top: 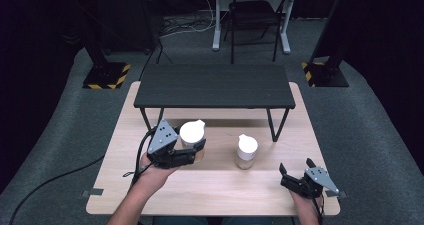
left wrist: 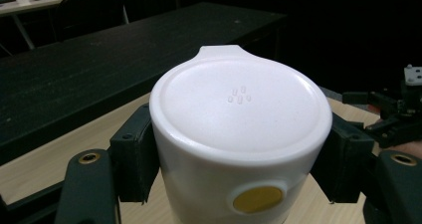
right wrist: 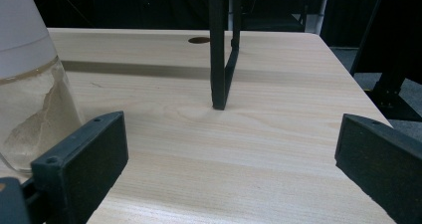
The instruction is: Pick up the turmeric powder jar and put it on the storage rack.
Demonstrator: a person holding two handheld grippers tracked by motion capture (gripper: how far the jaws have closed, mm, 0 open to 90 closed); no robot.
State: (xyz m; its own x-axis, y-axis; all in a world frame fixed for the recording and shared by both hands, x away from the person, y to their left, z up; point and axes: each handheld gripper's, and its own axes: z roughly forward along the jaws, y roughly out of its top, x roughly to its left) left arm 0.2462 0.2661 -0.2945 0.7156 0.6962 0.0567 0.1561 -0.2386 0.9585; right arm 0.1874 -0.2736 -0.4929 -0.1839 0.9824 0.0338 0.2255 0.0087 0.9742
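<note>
The left hand-held gripper (top: 192, 152) is clamped on a white-lidded jar (top: 192, 137), its pads (left wrist: 133, 159) pressed against the jar's two sides just under the lid, at the left of the wooden desk (top: 165, 185) in front of a low black shelf (top: 215, 85). A second white-lidded jar (top: 246, 152) stands upright near the middle of the desk, well apart from the first. The right hand-held gripper (top: 296, 169) rests at the desk's near right corner with its jaws wide apart, holding nothing, with the second jar off to its left.
</note>
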